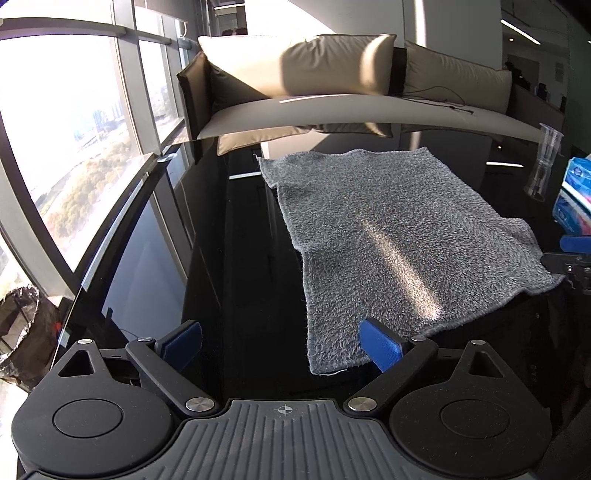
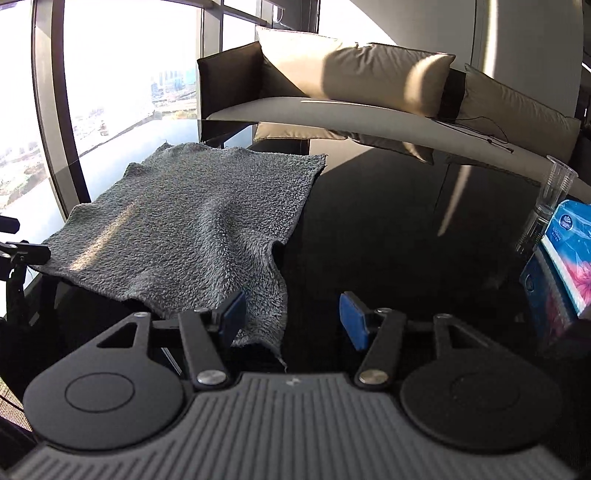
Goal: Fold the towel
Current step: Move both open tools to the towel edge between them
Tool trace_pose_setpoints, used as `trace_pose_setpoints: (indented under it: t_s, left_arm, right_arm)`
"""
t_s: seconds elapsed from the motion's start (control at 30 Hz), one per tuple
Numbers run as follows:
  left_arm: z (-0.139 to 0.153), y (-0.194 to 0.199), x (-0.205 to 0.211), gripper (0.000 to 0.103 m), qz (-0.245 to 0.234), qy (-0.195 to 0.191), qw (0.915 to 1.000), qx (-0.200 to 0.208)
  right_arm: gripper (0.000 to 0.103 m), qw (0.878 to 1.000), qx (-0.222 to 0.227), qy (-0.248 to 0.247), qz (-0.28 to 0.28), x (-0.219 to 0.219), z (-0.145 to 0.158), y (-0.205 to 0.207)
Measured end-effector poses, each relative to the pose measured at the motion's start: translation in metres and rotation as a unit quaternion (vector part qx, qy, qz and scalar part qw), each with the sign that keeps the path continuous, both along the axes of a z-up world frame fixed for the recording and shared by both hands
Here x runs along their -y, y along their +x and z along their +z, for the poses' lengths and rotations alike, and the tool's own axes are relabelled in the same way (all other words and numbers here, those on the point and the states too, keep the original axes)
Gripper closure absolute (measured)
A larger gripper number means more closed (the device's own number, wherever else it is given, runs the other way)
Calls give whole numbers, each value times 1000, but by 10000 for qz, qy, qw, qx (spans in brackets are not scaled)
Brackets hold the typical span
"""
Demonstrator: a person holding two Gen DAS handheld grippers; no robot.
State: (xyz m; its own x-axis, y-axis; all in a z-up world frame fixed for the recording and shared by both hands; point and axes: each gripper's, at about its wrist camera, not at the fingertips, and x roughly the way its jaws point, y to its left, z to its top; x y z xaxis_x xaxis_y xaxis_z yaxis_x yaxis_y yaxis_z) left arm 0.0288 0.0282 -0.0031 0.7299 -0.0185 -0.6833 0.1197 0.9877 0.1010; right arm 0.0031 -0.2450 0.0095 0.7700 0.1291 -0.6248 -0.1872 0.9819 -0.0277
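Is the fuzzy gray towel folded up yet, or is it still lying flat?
Not folded. The towel lies spread in one layer on the black table, all four edges showing, only rumpled along its near edge.

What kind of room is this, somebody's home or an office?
Probably a high-rise office lounge: tall windows overlook a city far below, a cushioned sofa stands behind the glossy black table, and ceiling strip lights show beyond.

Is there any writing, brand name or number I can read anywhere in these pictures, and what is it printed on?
Tissue pack: a white brand logo and a line of small print on the blue wrapper, both too blurred to read.
Left hand-held gripper: tiny embossed marks on its black housing, too small to read.
Gray towel, stacked clear plastic cups and sofa: no text visible.
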Motion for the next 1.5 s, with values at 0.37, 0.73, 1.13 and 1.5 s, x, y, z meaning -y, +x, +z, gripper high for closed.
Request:
trace_pose_setpoints:
  t_s: [0.37, 0.73, 1.13, 1.5]
  left_arm:
    - [4, -5, -3, 10, 118, -107, 9998, 132]
    - [8, -4, 8, 1, 151, -448, 9984, 314]
    - [5, 4, 13, 1, 446, -466, 9975, 303]
    - [7, 4, 17, 1, 469, -562, 9969, 280]
  right_arm:
    - [43, 9985, 324, 342, -296, 8, 11, -5]
    - [18, 9859, 293, 1366, -920, 27, 18, 19]
    - [14, 9886, 30, 1371, -629, 10, 14, 41]
    - [7, 9924, -18, 1156, -425, -3, 16, 23]
